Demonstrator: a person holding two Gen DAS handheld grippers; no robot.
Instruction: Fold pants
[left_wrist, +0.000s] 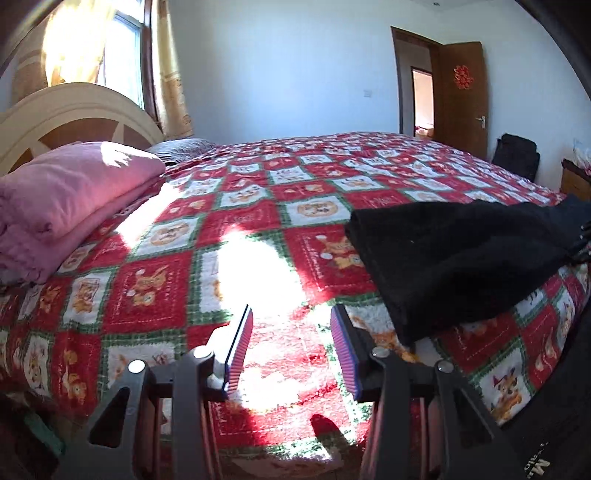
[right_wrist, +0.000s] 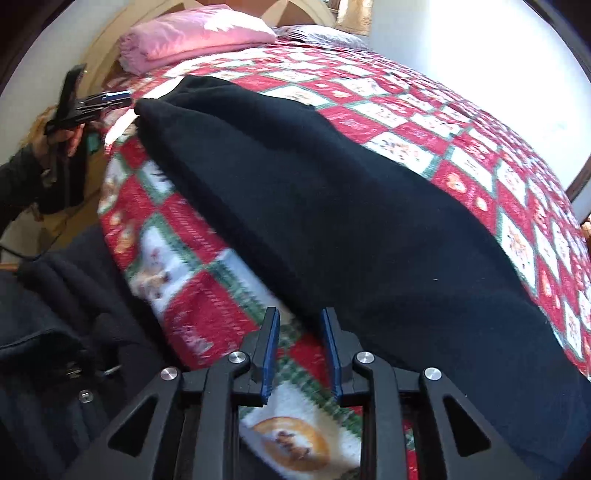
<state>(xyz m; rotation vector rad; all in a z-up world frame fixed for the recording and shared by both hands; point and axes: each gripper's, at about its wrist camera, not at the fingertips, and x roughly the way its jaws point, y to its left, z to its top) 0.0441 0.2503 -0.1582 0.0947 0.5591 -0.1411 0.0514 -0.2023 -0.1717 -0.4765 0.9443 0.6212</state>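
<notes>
The black pants (left_wrist: 450, 258) lie folded in a long strip on the red checked bedspread (left_wrist: 166, 280), near the bed's front edge. My left gripper (left_wrist: 291, 310) hovers open over a sunlit patch, just left of the pants' near corner, with nothing between its fingers. In the right wrist view the pants (right_wrist: 332, 206) run diagonally from upper left to lower right. My right gripper (right_wrist: 300, 312) stands open at their near edge; only bedspread (right_wrist: 192, 288) shows in the narrow gap. The left gripper (right_wrist: 110, 98), held by a hand (right_wrist: 62, 138), sits beside the pants' far end.
A folded pink blanket (left_wrist: 66, 192) and a grey pillow (left_wrist: 181, 147) lie by the cream headboard (left_wrist: 74, 107). A brown door (left_wrist: 461, 96) stands open at the back, with a black bag (left_wrist: 515, 155) beside it. The person's dark clothing (right_wrist: 55, 314) is at the bed's edge.
</notes>
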